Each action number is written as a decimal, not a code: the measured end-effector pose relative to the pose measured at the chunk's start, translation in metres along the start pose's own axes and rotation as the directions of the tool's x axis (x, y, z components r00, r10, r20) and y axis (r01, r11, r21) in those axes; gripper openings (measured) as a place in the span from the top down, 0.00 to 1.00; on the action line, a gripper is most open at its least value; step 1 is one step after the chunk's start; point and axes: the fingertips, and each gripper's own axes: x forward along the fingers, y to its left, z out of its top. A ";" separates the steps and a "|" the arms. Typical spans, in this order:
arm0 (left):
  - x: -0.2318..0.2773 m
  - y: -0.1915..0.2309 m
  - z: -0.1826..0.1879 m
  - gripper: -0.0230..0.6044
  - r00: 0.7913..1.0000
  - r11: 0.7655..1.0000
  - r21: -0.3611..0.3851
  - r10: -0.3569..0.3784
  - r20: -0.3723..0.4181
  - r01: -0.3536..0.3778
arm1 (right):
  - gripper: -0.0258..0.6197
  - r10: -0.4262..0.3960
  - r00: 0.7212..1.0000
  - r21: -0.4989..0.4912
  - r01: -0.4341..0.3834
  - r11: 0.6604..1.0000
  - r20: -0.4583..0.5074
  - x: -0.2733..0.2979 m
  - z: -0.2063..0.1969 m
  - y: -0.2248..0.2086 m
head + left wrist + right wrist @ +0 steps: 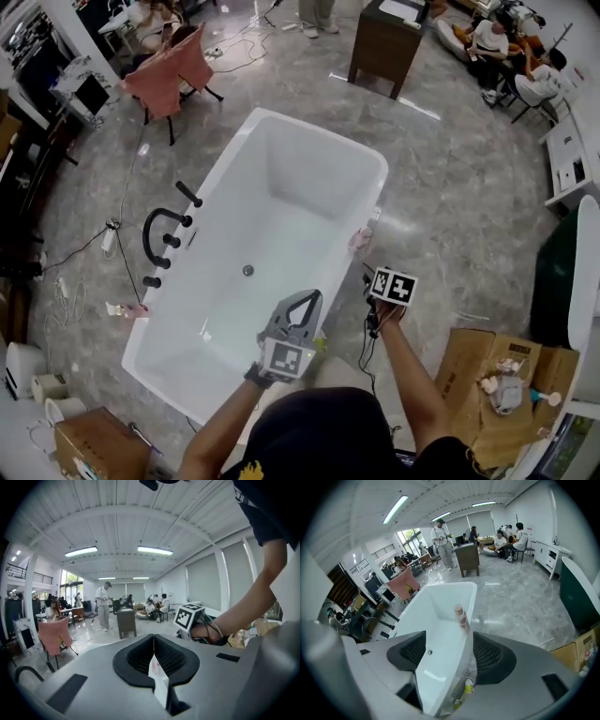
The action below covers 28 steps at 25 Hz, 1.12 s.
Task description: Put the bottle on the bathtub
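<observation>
Looks like the tail end of the job: placing apparently done, with only the backing off to see to. Finds the bottle (pixel 461 616) standing on the right-hand rim of the bathtub (pixel 281 216), about halfway along, touched by neither tool. Right gripper (pixel 449 644) held just short of it, fingers (pixel 490 656) spread wide with nothing clamped, only rim and bottle seen through the gap. Low down in that gap, some small yellow-capped thing, too blurred to name. Left gripper (pixel 153 654) raised over the near end of the tub and aimed out across the room, fingers (pixel 136 656) pressed flat together on nothing, a scrap of sticker showing at the seam. Next, most likely: draw the right gripper straight back and away, keeping clear of the bottle so as not to knock it off that narrow rim.
</observation>
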 end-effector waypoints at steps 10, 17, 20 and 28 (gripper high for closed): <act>-0.036 -0.012 0.050 0.93 0.999 0.997 0.057 -0.044 0.030 0.043 | 0.72 0.101 0.962 -0.046 -0.092 0.995 0.253 -0.147 -0.040 0.030; -0.069 -0.026 0.034 0.93 0.997 0.996 0.053 -0.076 -0.010 0.077 | 0.93 0.107 0.911 -0.208 -0.024 0.978 0.398 -0.213 -0.060 0.062; -0.082 -0.035 0.032 0.93 0.996 0.994 0.068 -0.083 -0.023 0.084 | 0.96 0.102 0.900 -0.240 0.003 0.971 0.424 -0.228 -0.075 0.069; -0.100 -0.038 0.029 0.93 0.994 0.992 0.067 -0.111 -0.003 0.111 | 0.96 0.072 0.885 -0.293 0.075 0.953 0.461 -0.247 -0.099 0.073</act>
